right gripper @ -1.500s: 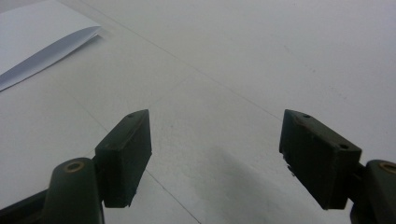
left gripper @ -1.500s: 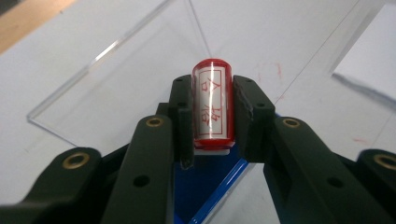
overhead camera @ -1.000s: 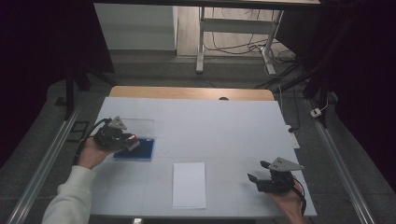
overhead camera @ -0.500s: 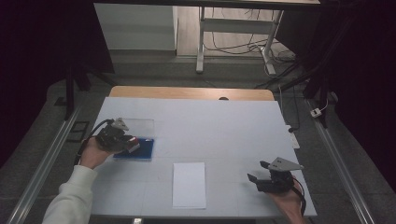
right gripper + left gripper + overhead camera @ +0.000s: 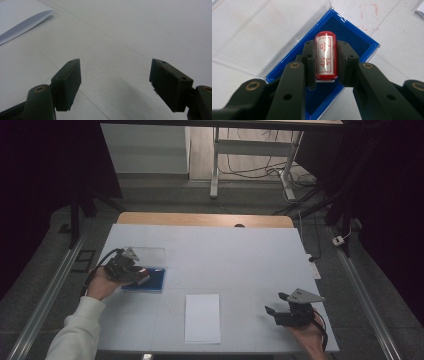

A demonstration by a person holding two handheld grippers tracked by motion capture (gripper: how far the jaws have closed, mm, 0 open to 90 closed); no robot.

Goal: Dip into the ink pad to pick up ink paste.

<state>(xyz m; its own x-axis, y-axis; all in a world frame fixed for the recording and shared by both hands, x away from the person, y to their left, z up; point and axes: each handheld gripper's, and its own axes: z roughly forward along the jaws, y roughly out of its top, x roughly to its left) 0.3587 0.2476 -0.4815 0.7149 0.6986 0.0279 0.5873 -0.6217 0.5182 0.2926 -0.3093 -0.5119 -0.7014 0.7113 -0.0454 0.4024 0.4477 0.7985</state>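
Red stamp (image 5: pixel 326 55): a cylinder w/ red characters on a white label, clamped between the jaws of the left gripper (image 5: pixel 325 63), one pad on each side, held over the dark pad of the blue ink tray (image 5: pixel 359 43). Whether its lower face touches the ink can't be told. Tray lies near the left edge of the desk (image 5: pixel 240 250), its clear lid (image 5: pixel 249 32) folded open flat toward the far side. In the high view the left gripper (image 5: pixel 131 270) sits over the tray's (image 5: pixel 156 280) left end.

White paper sheet (image 5: pixel 202 317) lies near the desk's front edge, about mid-width, well apart from the tray. Right gripper (image 5: pixel 287 312) rests near the front right corner, jaws wide apart, nothing between them, bare desk beneath (image 5: pixel 115 72).

Risks, as judged:
- Round, smooth stamp body may roll or slip betw. the pads if pressed off-axis, giving uneven inking.
- Light tray, not held down, may slide or lift w/ the stamp.
- Paper isn't pinned either; it may shift under stamping, smearing the print.
- Inked face may brush the desk en route.
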